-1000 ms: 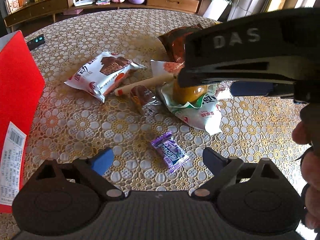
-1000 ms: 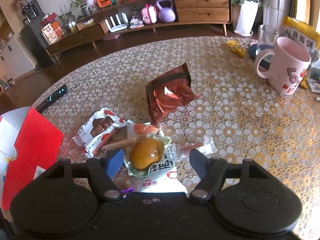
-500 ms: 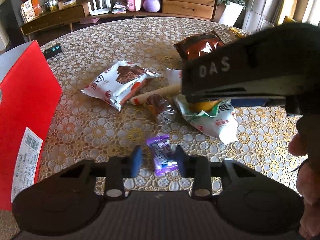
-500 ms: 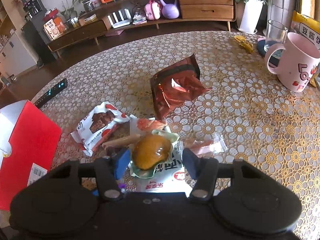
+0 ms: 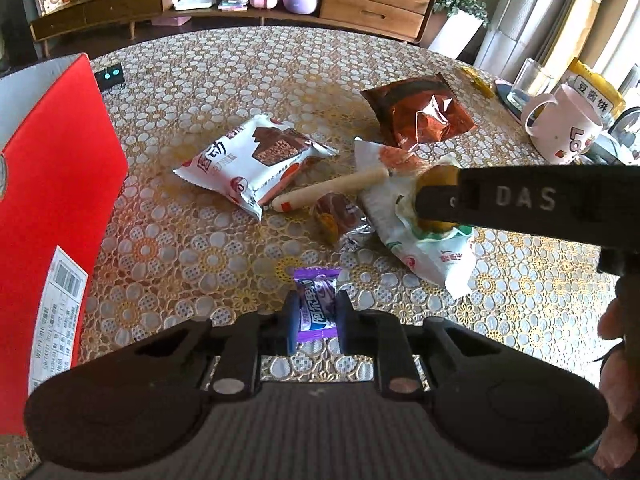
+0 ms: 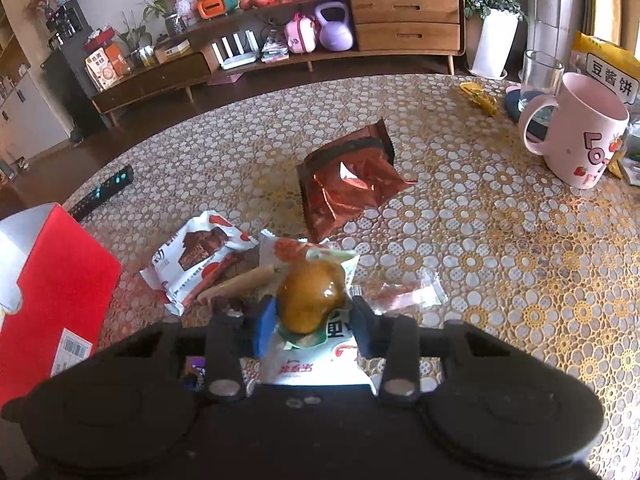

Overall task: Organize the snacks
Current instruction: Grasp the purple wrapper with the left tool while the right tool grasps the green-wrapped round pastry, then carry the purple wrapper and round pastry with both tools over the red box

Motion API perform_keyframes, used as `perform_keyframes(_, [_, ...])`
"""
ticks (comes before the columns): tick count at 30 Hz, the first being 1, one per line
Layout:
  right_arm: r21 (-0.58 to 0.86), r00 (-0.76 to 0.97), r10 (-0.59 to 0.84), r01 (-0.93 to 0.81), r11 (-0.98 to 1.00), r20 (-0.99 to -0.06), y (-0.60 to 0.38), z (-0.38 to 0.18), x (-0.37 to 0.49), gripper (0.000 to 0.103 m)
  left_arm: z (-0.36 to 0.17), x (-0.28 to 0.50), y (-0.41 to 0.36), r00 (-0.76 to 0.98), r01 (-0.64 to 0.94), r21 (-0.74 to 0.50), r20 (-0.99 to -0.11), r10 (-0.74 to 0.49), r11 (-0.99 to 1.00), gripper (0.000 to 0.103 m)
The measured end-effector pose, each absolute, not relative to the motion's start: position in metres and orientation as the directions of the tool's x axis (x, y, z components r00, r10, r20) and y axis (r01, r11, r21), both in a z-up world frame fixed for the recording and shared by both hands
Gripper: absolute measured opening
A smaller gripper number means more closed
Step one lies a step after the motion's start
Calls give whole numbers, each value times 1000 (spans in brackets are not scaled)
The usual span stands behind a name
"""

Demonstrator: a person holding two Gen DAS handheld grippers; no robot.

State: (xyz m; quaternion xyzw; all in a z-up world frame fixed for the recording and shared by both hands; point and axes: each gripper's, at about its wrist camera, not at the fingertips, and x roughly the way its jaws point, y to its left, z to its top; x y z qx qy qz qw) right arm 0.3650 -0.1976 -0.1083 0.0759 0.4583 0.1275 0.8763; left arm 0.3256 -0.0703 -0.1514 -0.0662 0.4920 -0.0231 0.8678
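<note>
**A:** What carries it all?

**B:** A round table (image 6: 500,240) under a gold-and-white lace-pattern cloth. The biggest thing on it is a red box (image 5: 52,208), standing at the left edge. A black remote (image 6: 102,192) lies behind the box, near the far left rim.

**A:** And the snacks?

**B:** They cluster around the middle. A crumpled brown foil bag (image 6: 348,180) lies farthest back. Left of it is a white wafer packet (image 5: 256,164), and a long sausage stick (image 5: 332,188) lies just beside that packet. A small dark wrapped snack (image 5: 336,216) lies just below the stick. On the right side a pink mug (image 6: 580,132) stands near the edge, with a clear glass (image 6: 540,76) behind it.

**A:** What is the right gripper (image 6: 314,320) doing?

**B:** Its jaws are closing around a golden-brown bun in a white-and-green wrapper (image 6: 310,296). The bun sits squarely between the fingers. The blue pad looks to be at its left side. On the right I cannot tell whether the pad touches yet.

**A:** And the left gripper (image 5: 316,320)?

**B:** It is clamped on a small purple candy packet (image 5: 316,300), with both pads pressed on its long sides. The packet's far end sticks out past the fingertips, nearer the table's front edge than the rest of the snacks.
</note>
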Motion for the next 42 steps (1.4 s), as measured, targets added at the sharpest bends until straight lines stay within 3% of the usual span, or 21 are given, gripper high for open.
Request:
perform_keyframes(14, [230, 591, 304, -200, 953, -747, -208, -68, 314, 38, -127, 305, -44, 504, -26, -177, -852, -140, 984, 18])
perform_keyframes(42, [167, 647, 373, -358, 919, -664, -160, 26, 191, 38, -21, 213, 29, 565, 37, -195, -805, -181, 980, 18])
